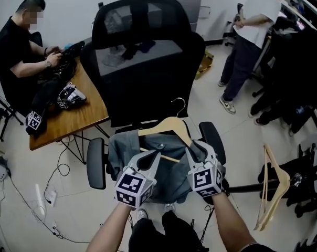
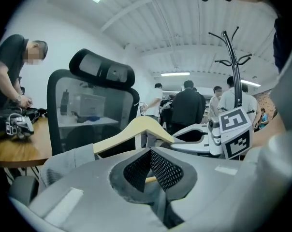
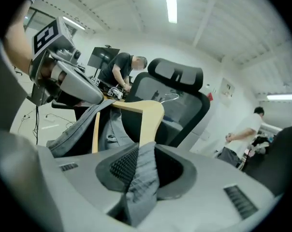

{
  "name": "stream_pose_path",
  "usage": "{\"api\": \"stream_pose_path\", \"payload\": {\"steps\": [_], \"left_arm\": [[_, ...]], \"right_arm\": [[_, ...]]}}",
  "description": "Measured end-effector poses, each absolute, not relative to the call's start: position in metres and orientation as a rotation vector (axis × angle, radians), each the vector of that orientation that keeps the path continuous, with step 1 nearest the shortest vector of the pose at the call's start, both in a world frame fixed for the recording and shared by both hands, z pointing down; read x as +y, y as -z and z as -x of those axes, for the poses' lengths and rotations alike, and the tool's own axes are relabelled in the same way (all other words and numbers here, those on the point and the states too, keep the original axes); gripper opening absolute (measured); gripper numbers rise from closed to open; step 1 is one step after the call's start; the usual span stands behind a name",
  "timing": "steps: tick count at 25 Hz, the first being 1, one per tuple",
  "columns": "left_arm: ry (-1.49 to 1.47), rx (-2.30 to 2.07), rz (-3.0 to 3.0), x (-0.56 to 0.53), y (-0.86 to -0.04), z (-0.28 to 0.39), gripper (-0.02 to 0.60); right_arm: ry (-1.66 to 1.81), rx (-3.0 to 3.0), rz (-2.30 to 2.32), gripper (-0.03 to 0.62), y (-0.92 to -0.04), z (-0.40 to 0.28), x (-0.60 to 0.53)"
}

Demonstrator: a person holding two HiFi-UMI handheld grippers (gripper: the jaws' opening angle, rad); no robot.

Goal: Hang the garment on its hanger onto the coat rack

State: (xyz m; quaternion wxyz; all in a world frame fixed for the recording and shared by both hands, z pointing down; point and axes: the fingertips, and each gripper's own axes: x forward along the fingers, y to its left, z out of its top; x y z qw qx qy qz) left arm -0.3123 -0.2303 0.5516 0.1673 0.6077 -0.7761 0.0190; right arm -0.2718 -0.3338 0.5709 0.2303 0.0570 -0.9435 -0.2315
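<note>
The left tool (image 2: 152, 176) clamps the hanger (image 1: 169, 125) — the right tool (image 3: 136, 170) pinches the grey garment (image 1: 120, 148).

Both are chunky light-grey plastic shells – left gripper (image 1: 149, 159) and right gripper (image 1: 196, 154) – and each carries a cube (image 1: 132, 188) covered in black-and-white square markers. The pads (image 2: 165, 170) are black with a fine mesh texture. Forearms (image 1: 114, 227) are bare, and lower down there are dark trousers (image 1: 153, 235) and light shoes (image 1: 141, 213).
</note>
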Motion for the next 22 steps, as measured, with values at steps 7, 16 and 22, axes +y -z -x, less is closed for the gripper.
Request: {"api": "stream_pose_path", "payload": {"steps": [7, 16, 22], "left_arm": [[-0.068, -2.304, -1.901, -0.208, -0.451, 0.307, 0.0], [-0.097, -2.339, -2.13, -0.194, -0.334, 0.28, 0.0], [-0.088, -2.277, -2.32, -0.202, -0.261, 0.241, 0.0]], "right_arm": [[0.789, -2.661, -0.338, 0.121, -0.452, 0.245, -0.322], [0.887, -2.692, -0.584, 0.121, -0.32, 0.191, -0.297], [0.933, -2.649, -0.82, 0.121, -0.238, 0.124, -0.293]]}}
